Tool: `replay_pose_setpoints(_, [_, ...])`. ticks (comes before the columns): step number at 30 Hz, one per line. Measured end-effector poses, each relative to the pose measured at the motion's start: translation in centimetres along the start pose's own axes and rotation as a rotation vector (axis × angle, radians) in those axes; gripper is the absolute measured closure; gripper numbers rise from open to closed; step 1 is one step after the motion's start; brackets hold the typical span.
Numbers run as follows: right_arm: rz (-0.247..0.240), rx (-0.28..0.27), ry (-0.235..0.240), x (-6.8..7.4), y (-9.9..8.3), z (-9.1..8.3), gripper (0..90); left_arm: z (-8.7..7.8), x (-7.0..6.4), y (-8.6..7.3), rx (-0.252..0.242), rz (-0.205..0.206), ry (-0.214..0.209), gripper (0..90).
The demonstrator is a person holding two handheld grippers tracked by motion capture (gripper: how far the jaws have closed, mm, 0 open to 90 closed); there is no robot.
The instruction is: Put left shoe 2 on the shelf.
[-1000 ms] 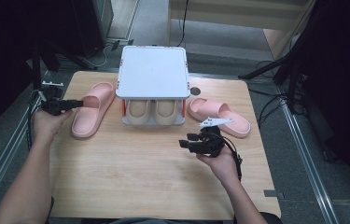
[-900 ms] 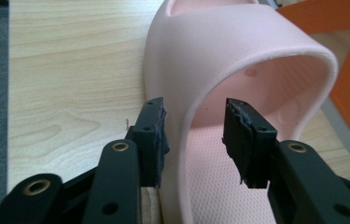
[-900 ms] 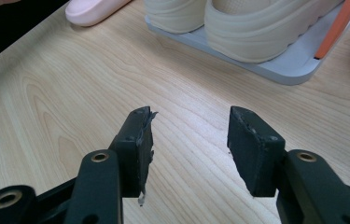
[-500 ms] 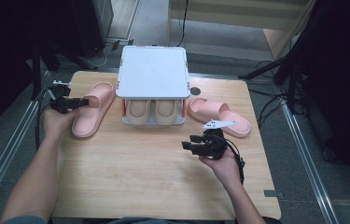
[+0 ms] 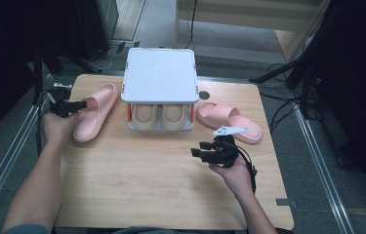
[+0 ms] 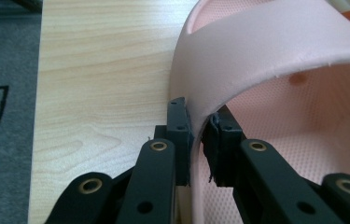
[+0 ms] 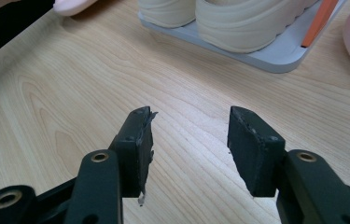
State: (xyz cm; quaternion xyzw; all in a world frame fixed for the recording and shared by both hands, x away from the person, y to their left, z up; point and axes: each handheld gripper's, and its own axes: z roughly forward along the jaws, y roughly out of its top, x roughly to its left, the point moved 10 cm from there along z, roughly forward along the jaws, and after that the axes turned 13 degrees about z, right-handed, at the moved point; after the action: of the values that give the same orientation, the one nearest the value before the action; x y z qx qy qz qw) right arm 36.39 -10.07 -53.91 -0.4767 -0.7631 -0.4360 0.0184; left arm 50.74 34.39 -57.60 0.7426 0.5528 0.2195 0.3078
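A pink slipper (image 5: 94, 112) lies on the wooden table left of a small grey shoe rack (image 5: 160, 75). My left gripper (image 5: 77, 106) is shut on the edge of this slipper's strap (image 6: 238, 65), one jaw outside it and one inside. A second pink slipper (image 5: 229, 121) lies to the right of the rack. A cream pair of slippers (image 5: 162, 115) sits on the rack's lower shelf, also seen as the cream slippers (image 7: 228, 16). My right gripper (image 5: 201, 153) hovers open over bare wood in front of the rack, with nothing between its fingers (image 7: 137, 140).
The wooden table (image 5: 161, 195) has free room across its front half. Metal rails run along both sides, and dark stands and cables stand on the floor beyond the right edge. A dark round hole (image 5: 204, 95) marks the table beside the rack.
My left gripper has moved right to the left slipper's strap and closed on it. The right gripper has stayed in place, open.
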Motion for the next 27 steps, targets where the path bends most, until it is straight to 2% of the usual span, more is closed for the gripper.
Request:
replay_pose_setpoints(2, [0.002, -0.002, 0.002, 0.1, 0.0, 0.0, 50.9, -0.1, 0.1, 0.0, 0.003, -0.001, 0.009, 82.0])
replay_pose_setpoints(6, [-0.004, 0.0, 0.002, 0.0, 0.1, 0.1, 50.9, -0.6, 0.1, 0.2, 0.0, -0.026, -0.004, 82.4])
replay_pose_setpoints(11, [-0.011, 0.006, 0.011, 0.3, 0.3, 0.4, 50.9, -1.6, 0.0, 0.3, 0.03, -0.03, -0.009, 82.5])
replay_pose_setpoints(17, [-0.025, 0.019, 0.03, 0.8, 0.6, 1.1, 50.6, -2.3, -1.1, 0.7, 0.022, -0.03, -0.026, 82.8])
replay_pose_setpoints(23, [-0.033, 0.023, 0.055, 1.4, 1.2, 1.7, 50.5, -3.1, -1.4, 1.4, 0.039, -0.039, -0.025, 82.8])
replay_pose_setpoints(27, [-0.043, 0.033, 0.067, 1.7, 1.4, 2.1, 50.4, -4.2, -1.3, 2.6, 0.044, -0.042, -0.02, 82.7])
